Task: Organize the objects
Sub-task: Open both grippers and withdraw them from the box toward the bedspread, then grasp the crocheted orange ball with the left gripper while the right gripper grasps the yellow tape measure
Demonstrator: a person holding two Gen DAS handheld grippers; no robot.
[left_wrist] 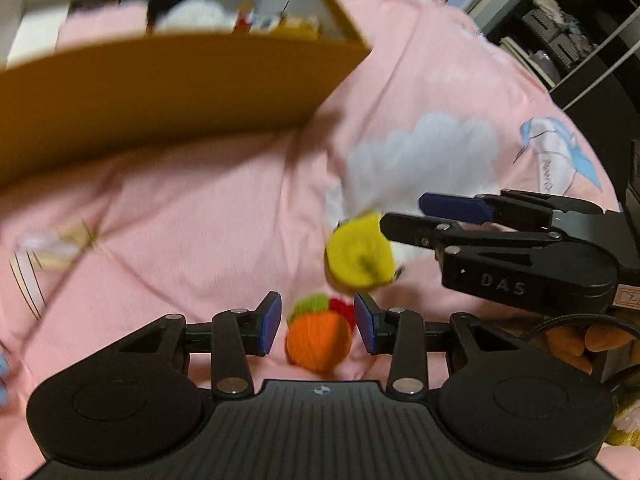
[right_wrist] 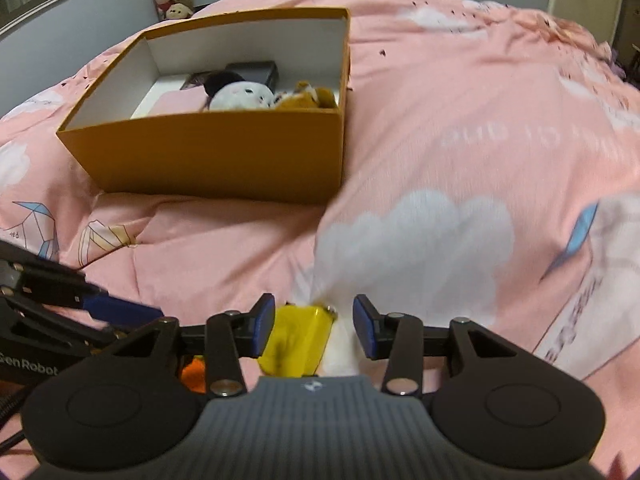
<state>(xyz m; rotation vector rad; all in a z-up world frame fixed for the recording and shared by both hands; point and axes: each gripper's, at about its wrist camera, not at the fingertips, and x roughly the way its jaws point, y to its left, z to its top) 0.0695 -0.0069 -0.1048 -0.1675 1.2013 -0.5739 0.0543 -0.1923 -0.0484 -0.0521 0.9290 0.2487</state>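
Orange toy [left_wrist: 319, 340] looking knitted, fuzzy; box [right_wrist: 224, 152] showing matt cardboard; bedspread [right_wrist: 460, 120] reading soft cloth; gripper fingers [left_wrist: 404, 344] looking matt plastic.

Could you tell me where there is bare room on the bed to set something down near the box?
Bare bedspread lies right of the orange box, and in front of it. Crowded: the box's inside, and near the left tongs and right tongs, around the orange toy and yellow toy.

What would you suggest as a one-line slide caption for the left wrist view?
Open left gripper straddling an orange knitted fruit on the pink bedspread, right gripper beside a yellow one.
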